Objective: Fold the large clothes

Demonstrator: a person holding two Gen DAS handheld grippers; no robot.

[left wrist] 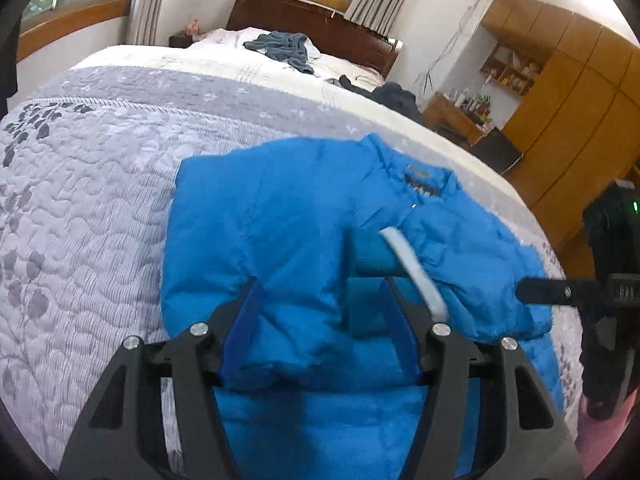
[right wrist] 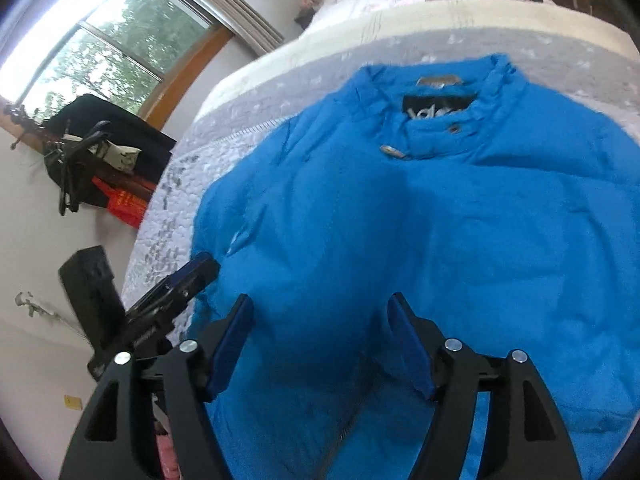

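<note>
Both grippers over the puffy bright-blue padded jacket point(right wrist: 400, 216), which lies collar-away on the grey-and-white quilted bedspread point(left wrist: 88, 184).

The left gripper point(left wrist: 320, 316) has its 2 blue-padded jaws spread wide around a bunched fold near the hem, not pinching it; the right gripper point(right wrist: 320, 336) hangs just as wide above the body panel, holding nothing. My read: bite deep, catch both layers of that slippery shell, lift both sides level, then carry the hem toward the collar so the padding doesn't balloon. Hard to tell where the sleeves sit; the near hem is cut off below the jaws, and the black collar label point(right wrist: 436, 108) is too blurred to read.
</note>
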